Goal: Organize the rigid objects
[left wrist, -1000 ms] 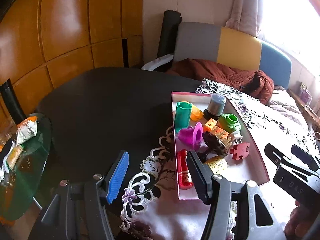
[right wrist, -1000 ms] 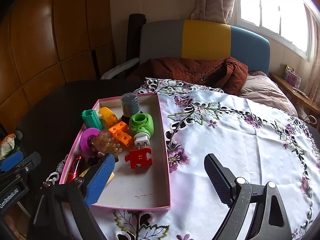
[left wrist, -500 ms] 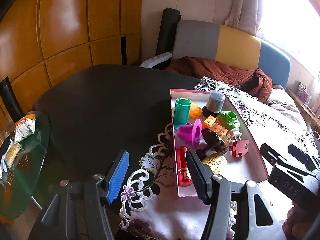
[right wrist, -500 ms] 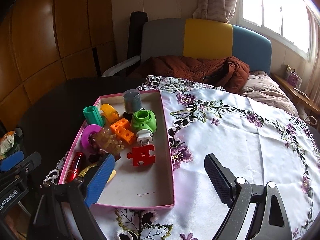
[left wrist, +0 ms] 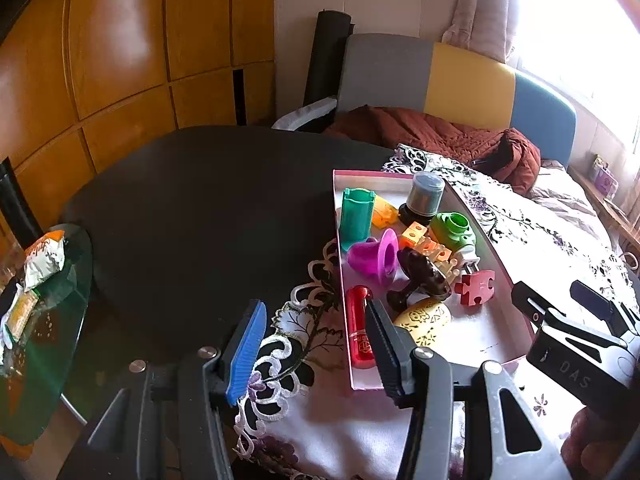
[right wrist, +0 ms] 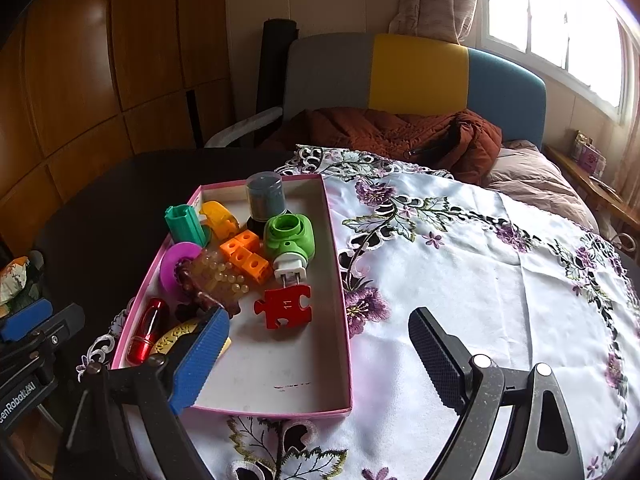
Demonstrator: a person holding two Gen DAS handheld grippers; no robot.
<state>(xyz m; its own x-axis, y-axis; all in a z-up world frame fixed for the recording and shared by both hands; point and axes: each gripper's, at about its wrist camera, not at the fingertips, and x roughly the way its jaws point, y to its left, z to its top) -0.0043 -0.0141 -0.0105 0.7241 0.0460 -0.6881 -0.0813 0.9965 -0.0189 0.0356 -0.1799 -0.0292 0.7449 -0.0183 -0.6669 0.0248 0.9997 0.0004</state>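
Left gripper (left wrist: 316, 344): jaws spread wide, nothing between them, held over the near left edge of the table, just short of the box. Right gripper (right wrist: 316, 354): jaws likewise spread and empty, held over the near end of the box and the cloth beside it.

Round dark table (left wrist: 208, 208): bare on its left half, the right half covered by a white embroidered tablecloth (right wrist: 460, 280) with purple flowers.

Pink-rimmed box (right wrist: 344, 320): lies on the cloth at its left margin, long axis running away from the cameras. Its contents crowd the far and left portions; the near right floor is bare.

Contents, larger to smaller:
- grey-capped jar (right wrist: 264, 200), upright at the far end;
- green plug-in device (right wrist: 289, 240), white plug end pointing near;
- teal block (left wrist: 357, 214), upright by the left wall;
- magenta funnel-shaped piece (left wrist: 376, 258), on its side;
- dark brown glossy piece (left wrist: 420, 280), tilted, beside a bead string (right wrist: 224, 272);
- yellow patterned oval case (left wrist: 424, 322), near left;
- red lipstick tube (left wrist: 359, 332), lying along the left wall;
- red puzzle piece (right wrist: 285, 306), flat, marked 11;
- orange cubes (right wrist: 245, 256), joined, centre.
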